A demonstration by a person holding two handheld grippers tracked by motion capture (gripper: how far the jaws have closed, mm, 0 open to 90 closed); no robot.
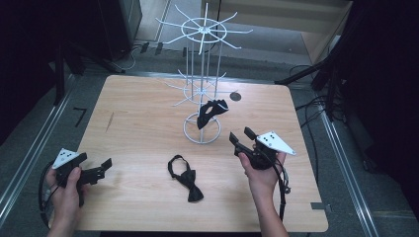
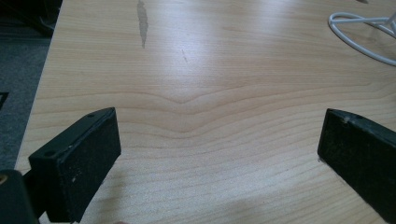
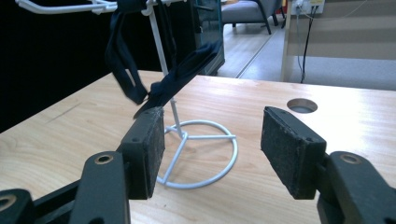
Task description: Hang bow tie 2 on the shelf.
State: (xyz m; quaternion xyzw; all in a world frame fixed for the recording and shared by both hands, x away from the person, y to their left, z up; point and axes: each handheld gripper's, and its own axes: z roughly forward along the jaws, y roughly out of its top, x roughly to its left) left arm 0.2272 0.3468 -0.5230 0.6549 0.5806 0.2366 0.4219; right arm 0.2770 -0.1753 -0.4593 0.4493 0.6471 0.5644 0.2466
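Lying flat near the front edge of the counter [image 1: 128,108], roughly midway between its left and right sides, a black bow tie [image 1: 186,178] is waiting with its strap loop spread toward the back and its knotted bow pointing toward the front. A second black bow tie [image 1: 211,111] is already hanging from a low arm of the white wire display rack [image 1: 202,74], which is standing toward the back of the counter near its middle. The left gripper [image 1: 99,170] is hovering over the front left corner with its jaws spread wide and nothing between them, well apart from the loose tie. The right gripper [image 1: 242,137] is hovering toward the right edge, near the rack's ring base, jaws likewise wide apart and empty, facing the hung tie. The tie on the counter is looking light, soft and floppy, so it is likely to sag and swing once lifted; the firmest place to pinch is probably the bunched centre knot, while the thin strap loop is what needs to stay open to slip over a rack arm.
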